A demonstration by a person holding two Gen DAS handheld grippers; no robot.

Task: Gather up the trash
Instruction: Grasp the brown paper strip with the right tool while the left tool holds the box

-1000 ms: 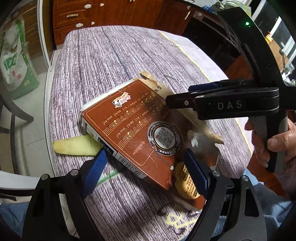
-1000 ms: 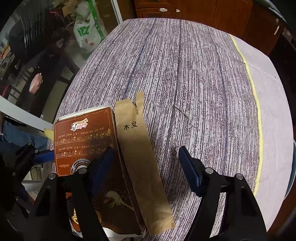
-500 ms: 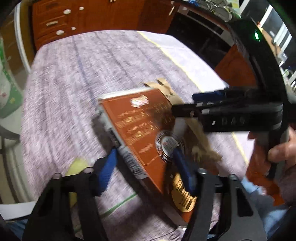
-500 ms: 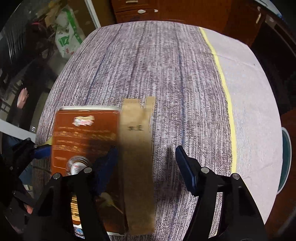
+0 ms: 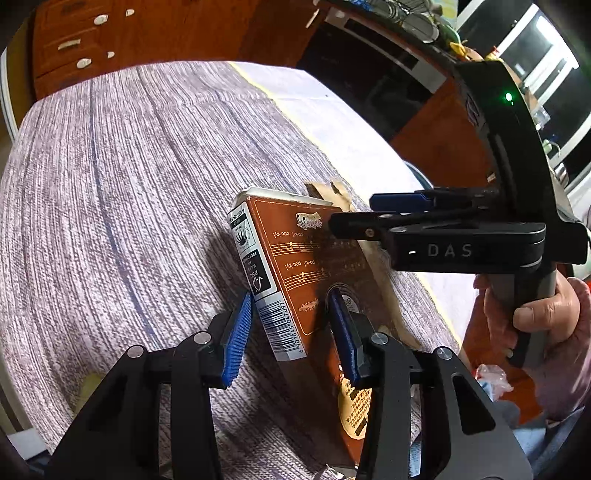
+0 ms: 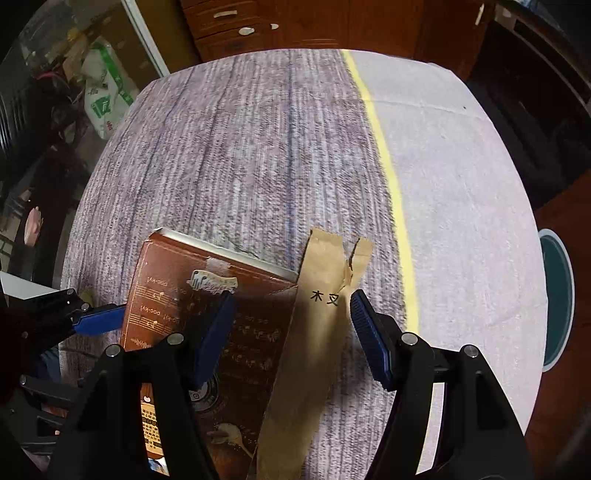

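Note:
A brown box [image 5: 306, 266] printed with music notes lies tilted on the striped tablecloth [image 5: 122, 192], its white barcode side raised. My left gripper [image 5: 290, 299] is closing on that near edge. One blue pad sits against the underside and the other on the brown top face. A tan paper sleeve [image 6: 314, 332] with black characters lies along the box's right side. My right gripper [image 6: 291, 299] hovers open over it, one finger above the box [image 6: 177, 295] and the other just right of the sleeve. A hand holds the right gripper [image 5: 352, 214].
A yellow stripe [image 6: 388, 158] divides the cloth from a plain white part. A teal round object [image 6: 557, 299] sits beyond the table's right edge. Wooden drawers [image 6: 240, 26] stand behind the table and a green-and-white sack [image 6: 103, 99] lies on the floor. A yellowish scrap [image 5: 88, 384] lies by the left finger.
The left jaws have narrowed from wide apart onto the box's edge, and the box has tipped up from flat. Both grippers have slid along the table over the box and sleeve.

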